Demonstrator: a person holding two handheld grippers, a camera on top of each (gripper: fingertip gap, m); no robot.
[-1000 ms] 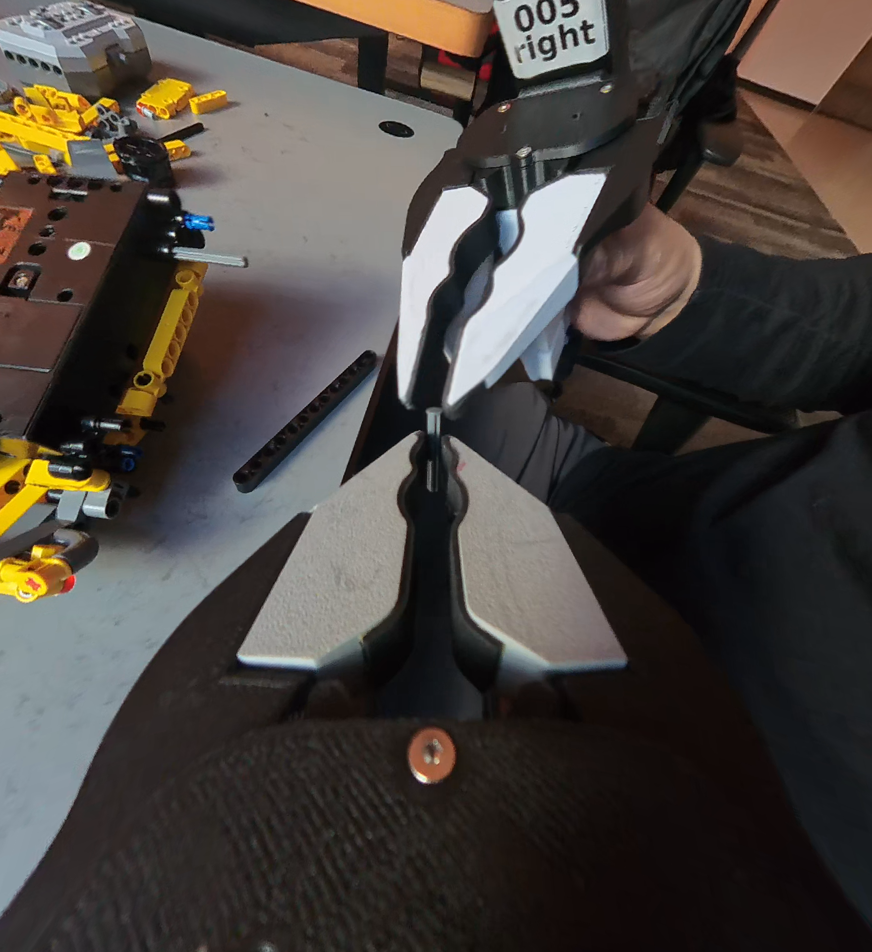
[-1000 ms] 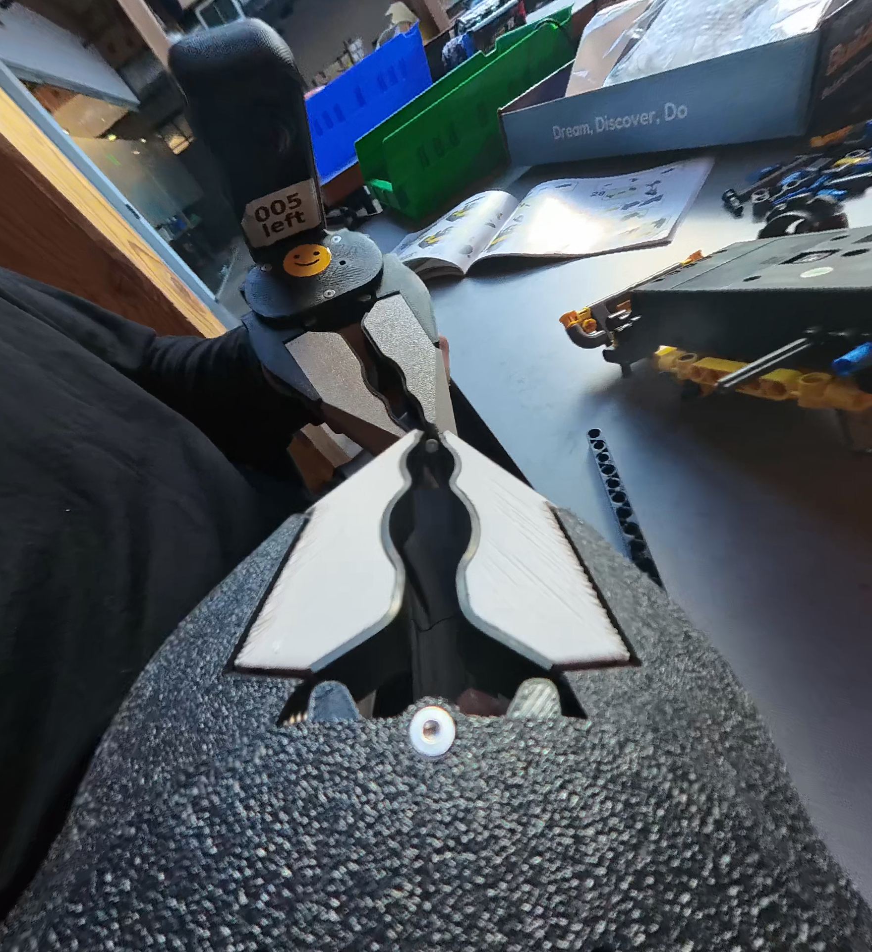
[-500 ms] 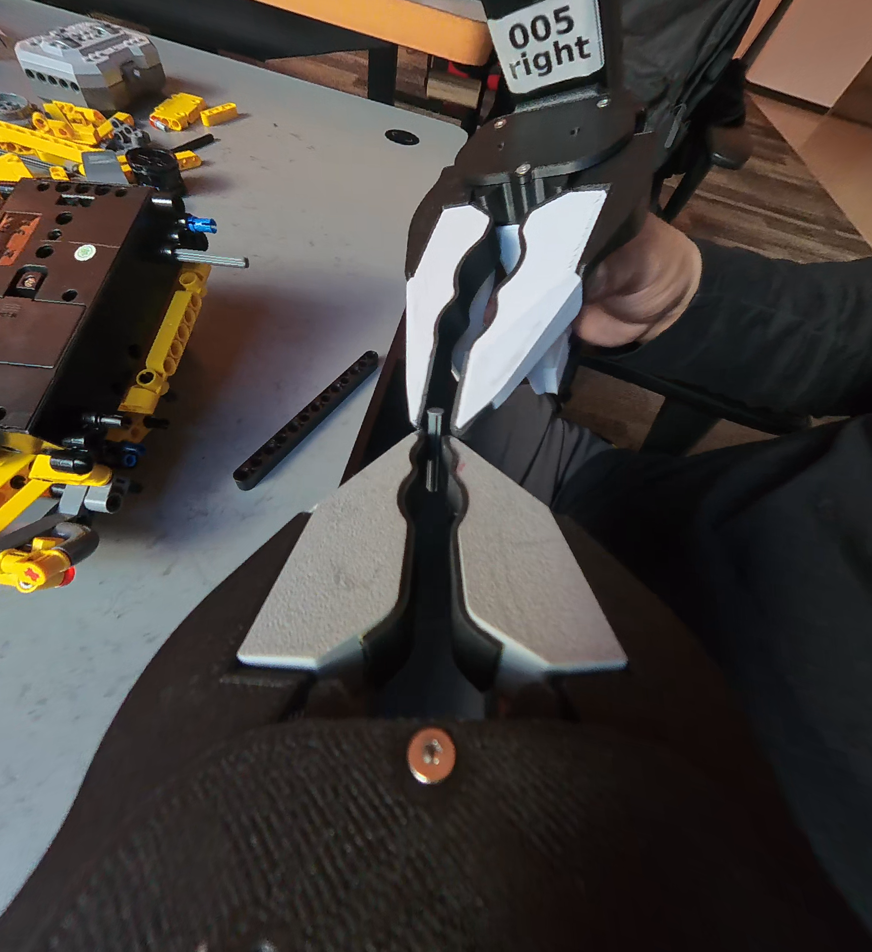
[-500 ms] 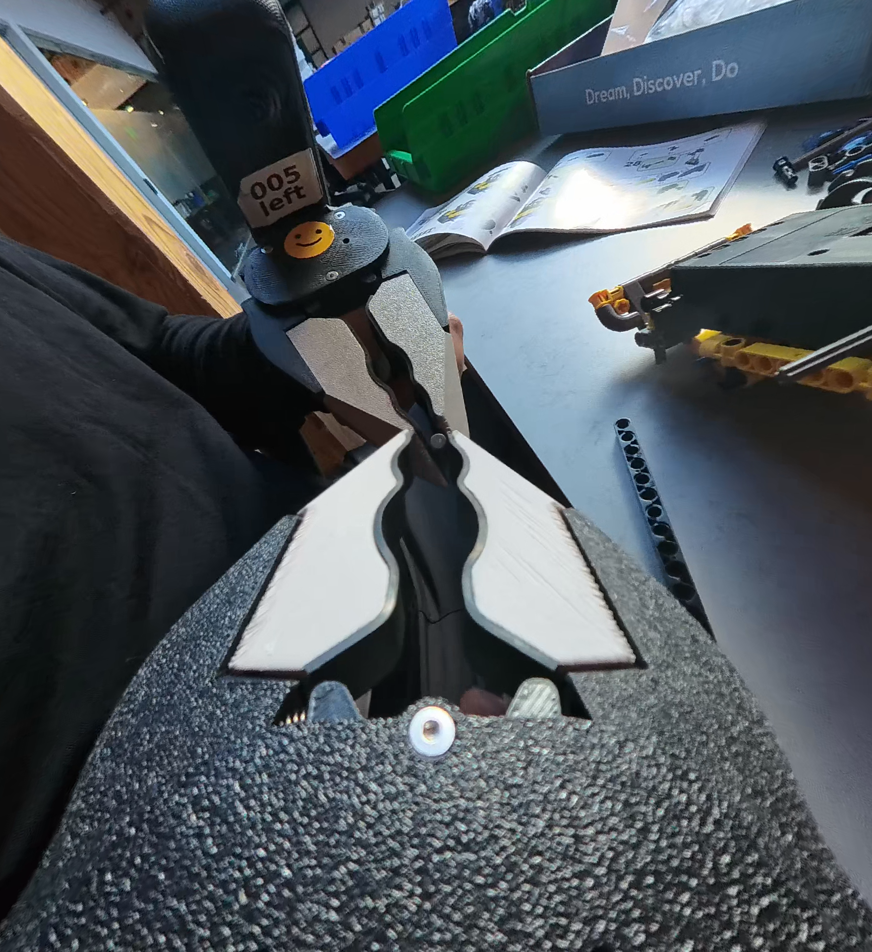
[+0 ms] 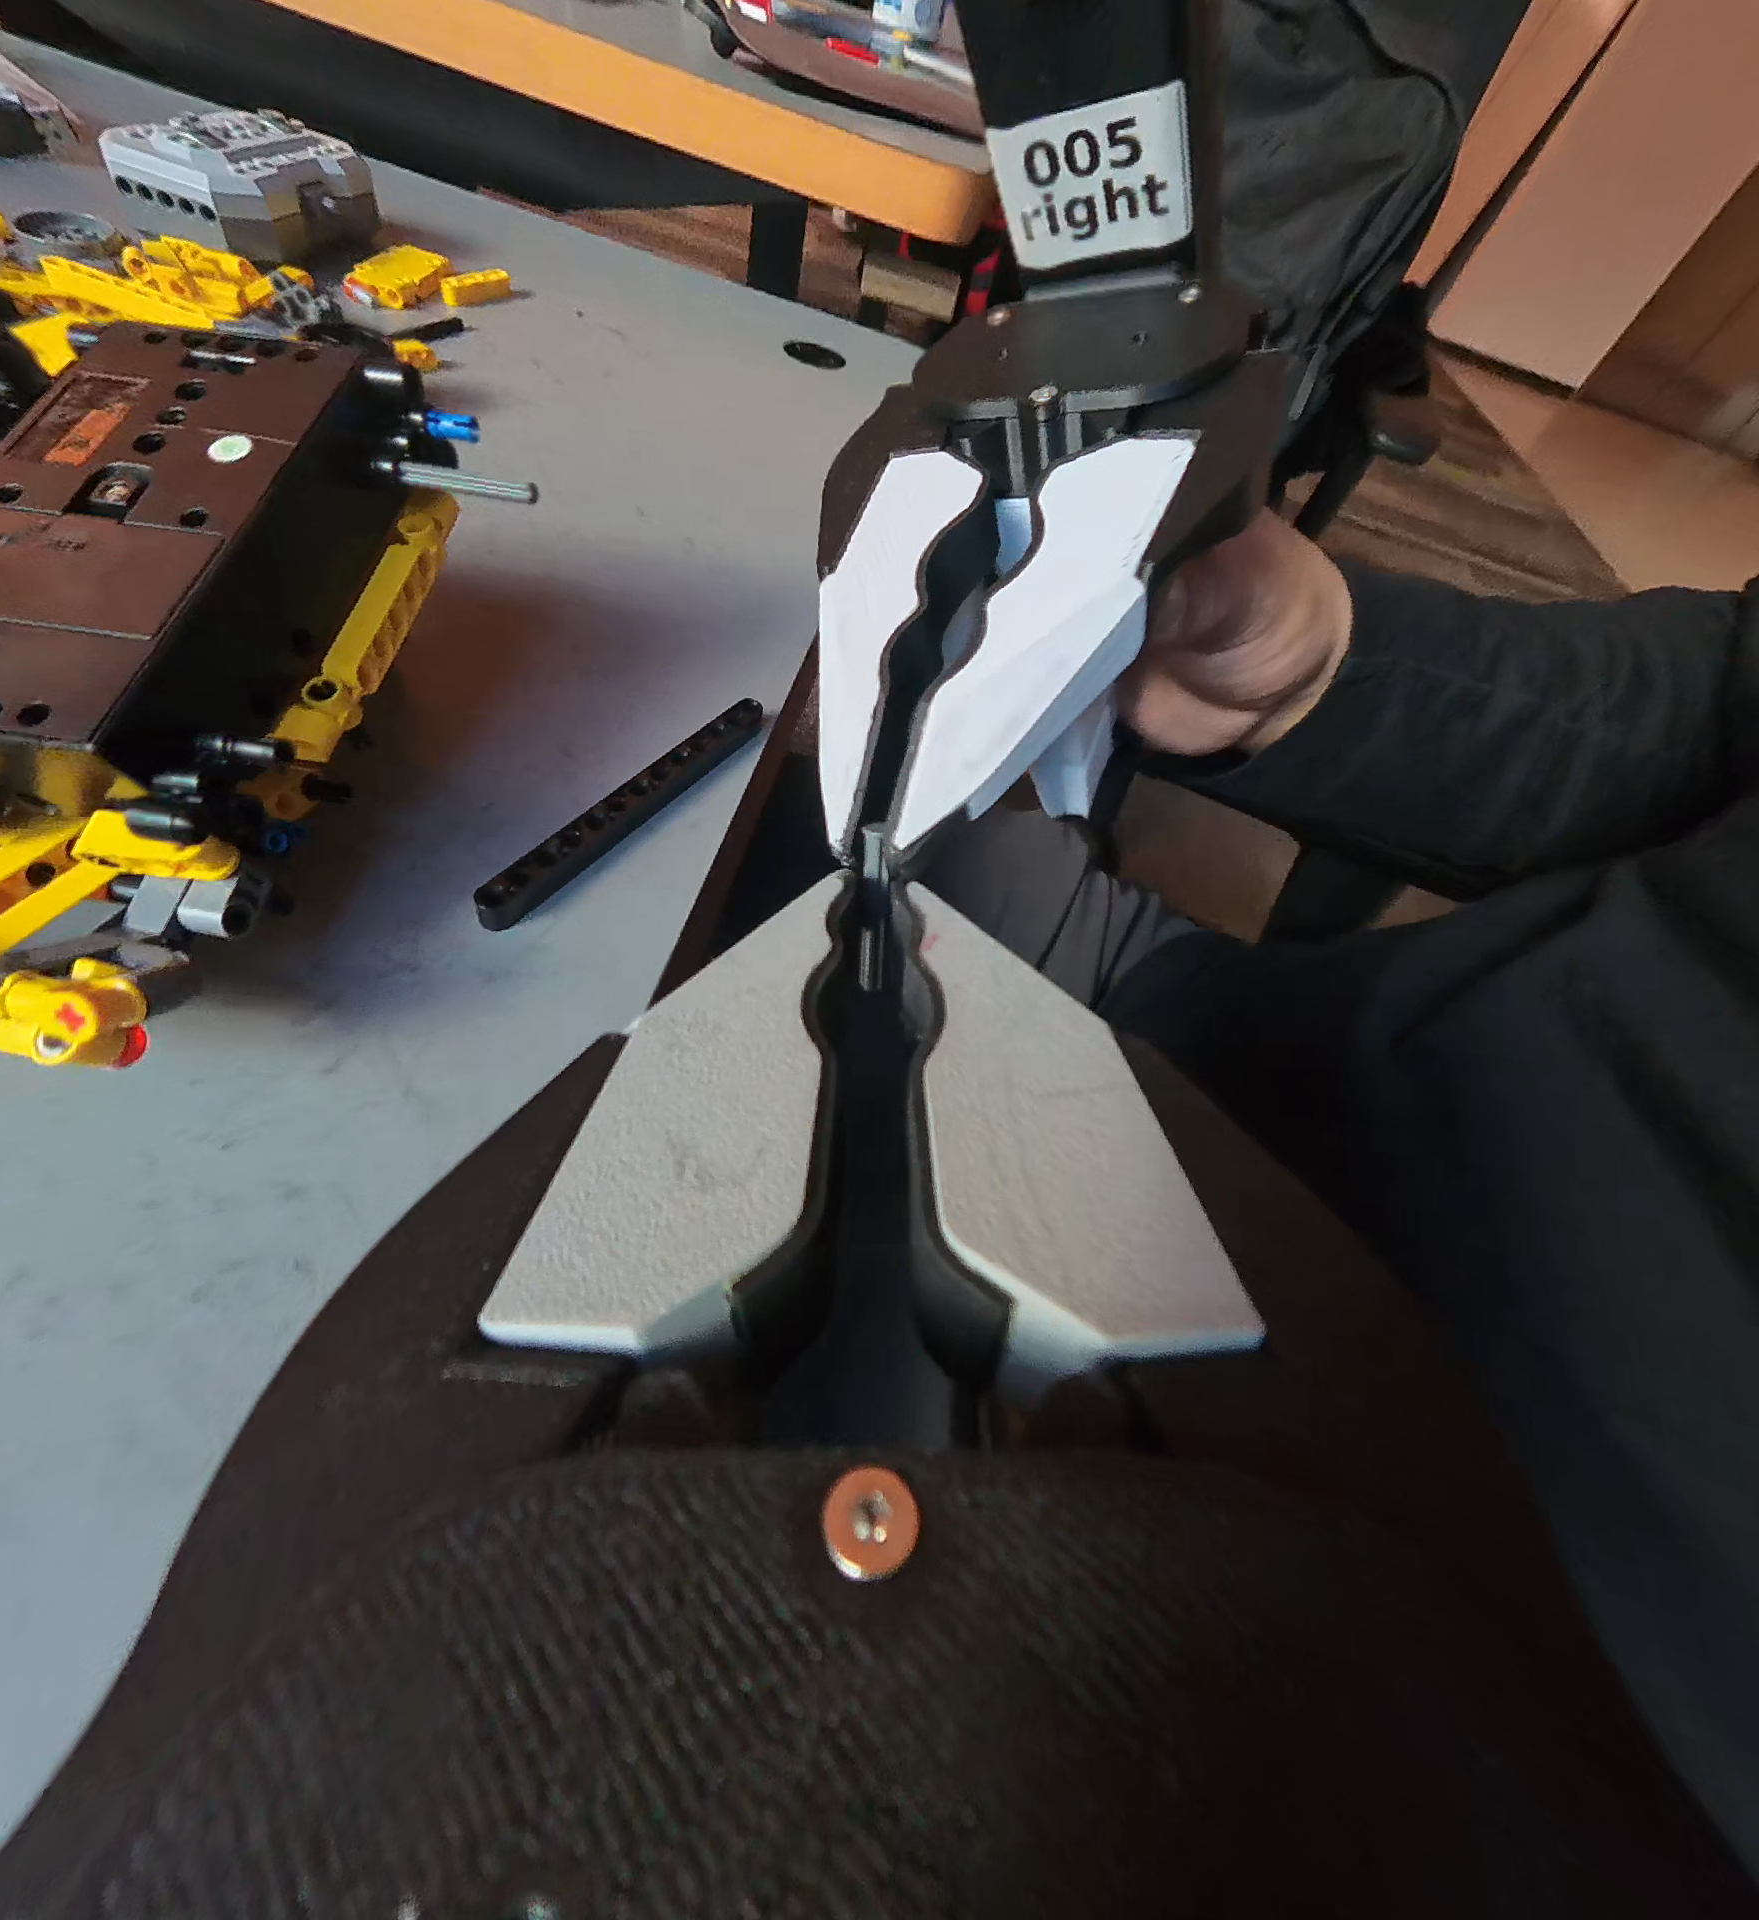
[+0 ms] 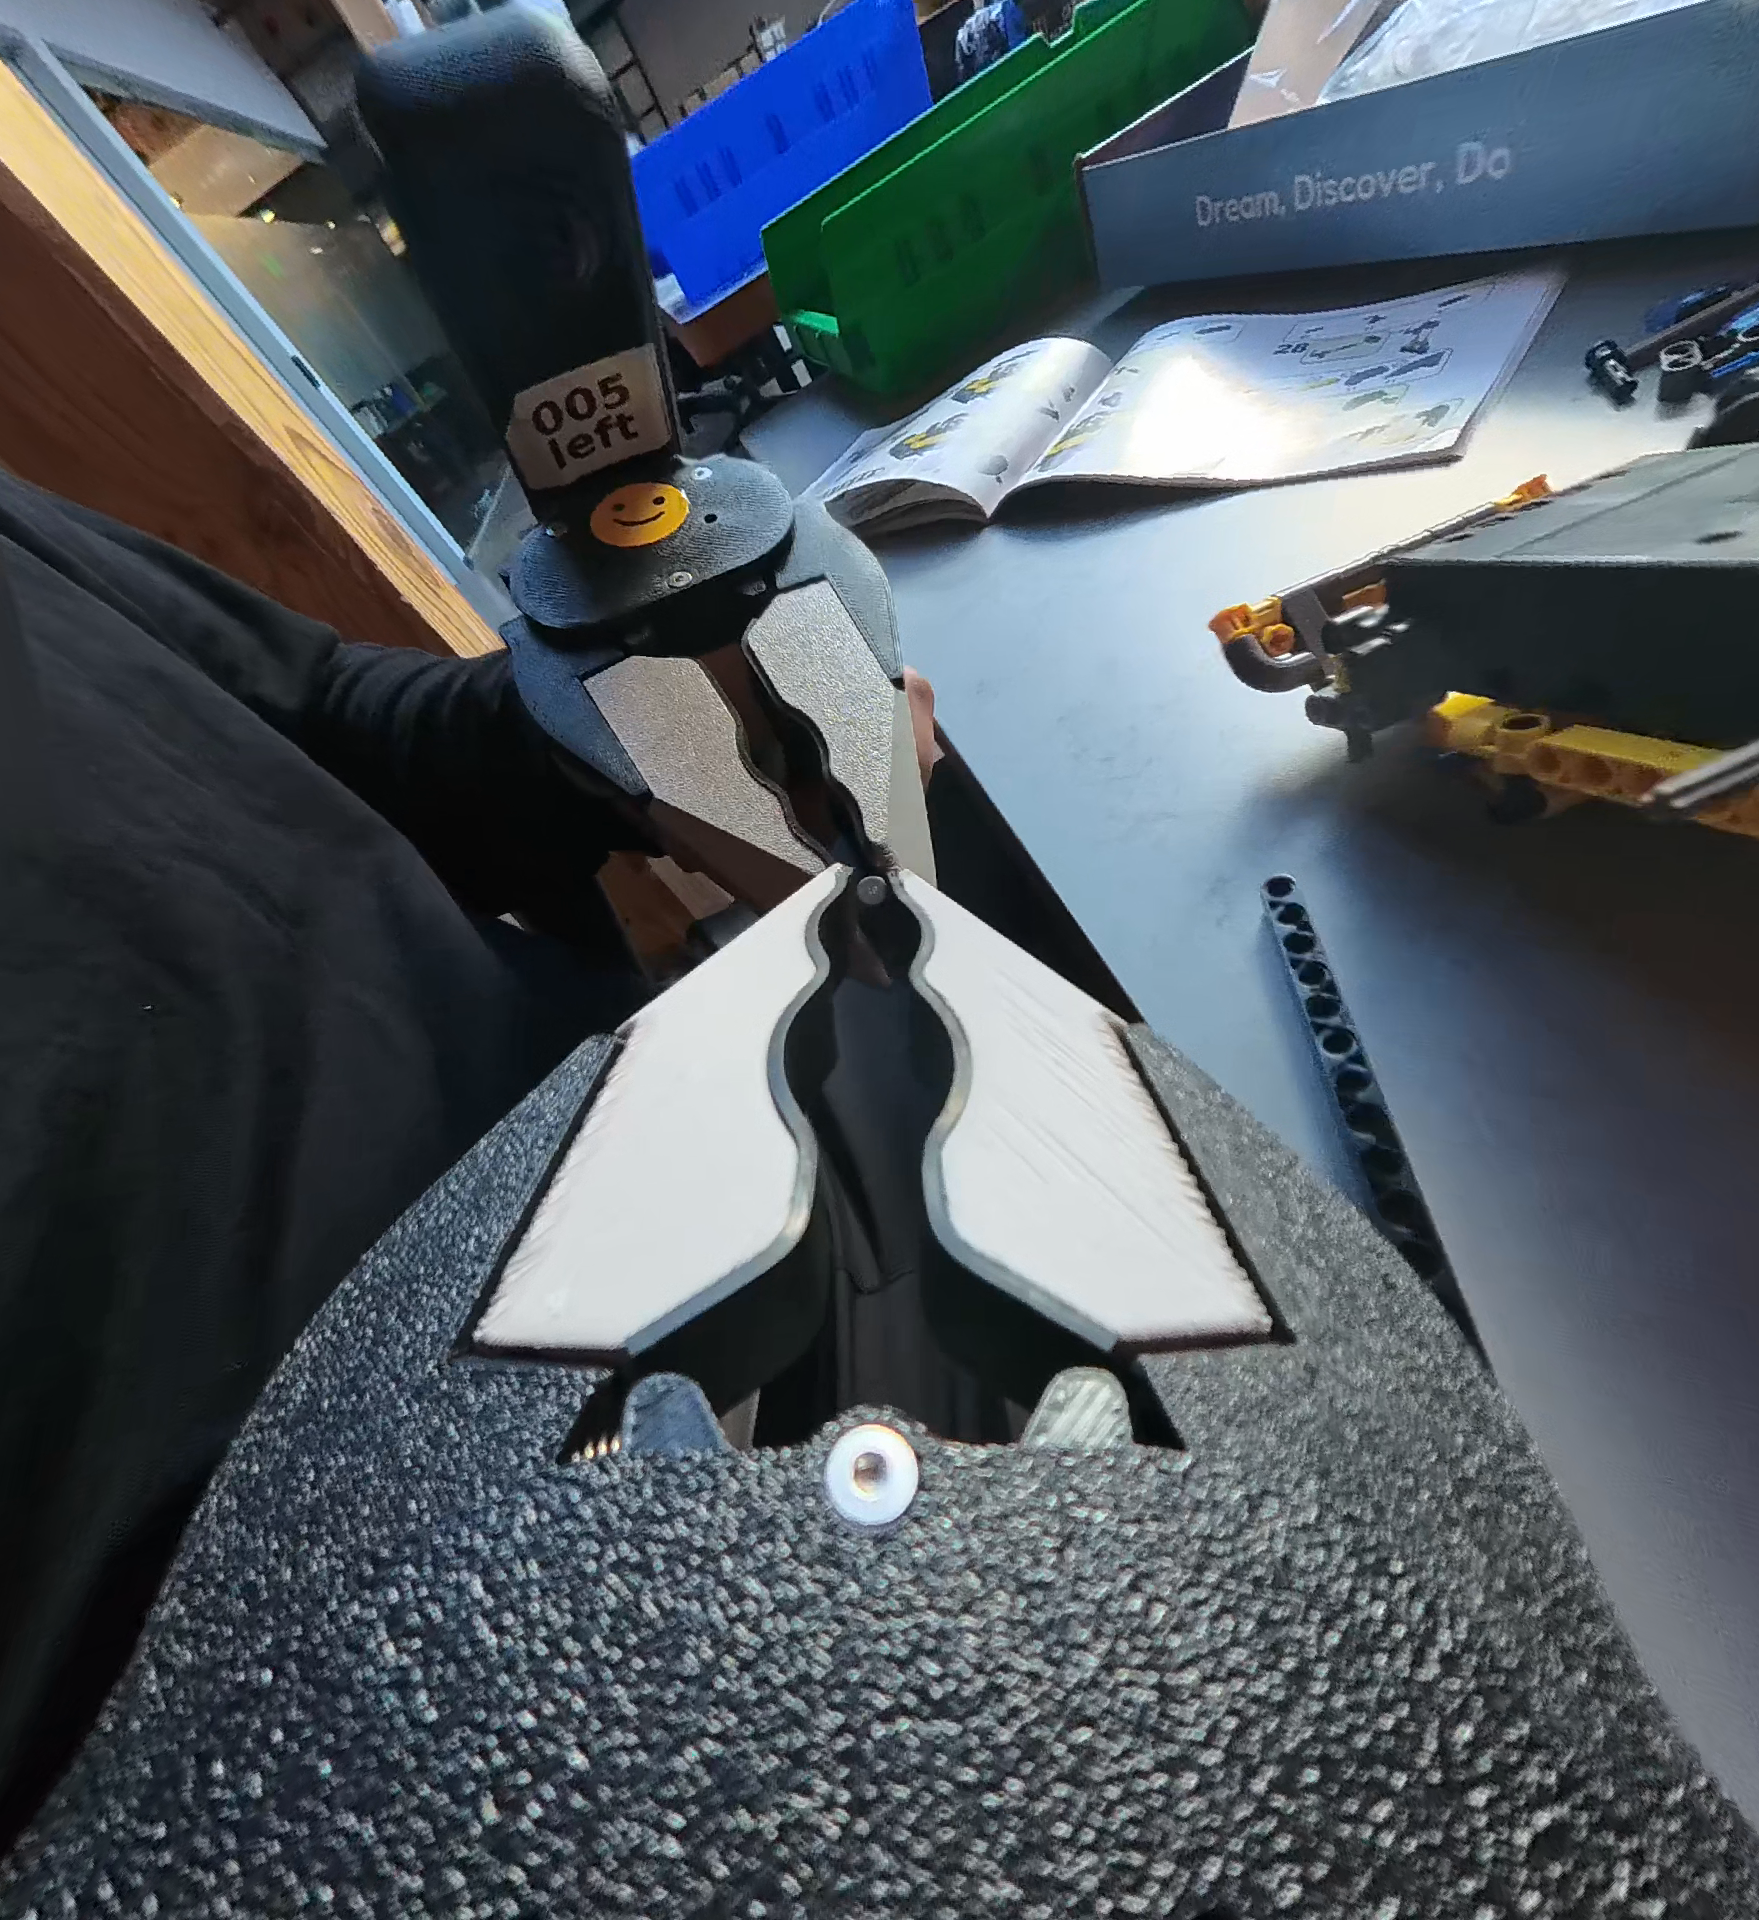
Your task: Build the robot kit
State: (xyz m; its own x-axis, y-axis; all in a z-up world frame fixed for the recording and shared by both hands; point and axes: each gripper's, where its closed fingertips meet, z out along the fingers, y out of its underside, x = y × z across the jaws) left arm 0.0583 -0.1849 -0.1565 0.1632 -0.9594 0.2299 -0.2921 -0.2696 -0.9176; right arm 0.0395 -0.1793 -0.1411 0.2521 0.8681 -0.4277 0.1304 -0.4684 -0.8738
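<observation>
My left gripper (image 5: 873,900) is shut on a short black pin (image 5: 872,914), which stands up out of its tips beyond the grey table's (image 5: 605,436) near edge. My right gripper (image 5: 870,844) points down at it, tip to tip. Its white fingers (image 5: 859,644) are a little apart, with the pin's top end between them. In the right wrist view the pin's round end (image 6: 870,889) sits between my right gripper's tips (image 6: 870,881), not visibly clamped. The left gripper (image 6: 859,854) faces it from behind. A hand (image 5: 1239,644) holds the right gripper.
A long black holed beam (image 5: 617,816) lies near the table edge, also in the right wrist view (image 6: 1342,1070). A black and yellow brick model (image 5: 148,582) and loose yellow parts (image 5: 127,286) lie left. An open booklet (image 6: 1218,405), a box (image 6: 1426,177) and a green bin (image 6: 937,260) stand behind. Less than 4 cm separates the two grippers' tips.
The right gripper has come closer to the left one, so the pin's end now sits between its tips. The left gripper stays shut on the pin.
</observation>
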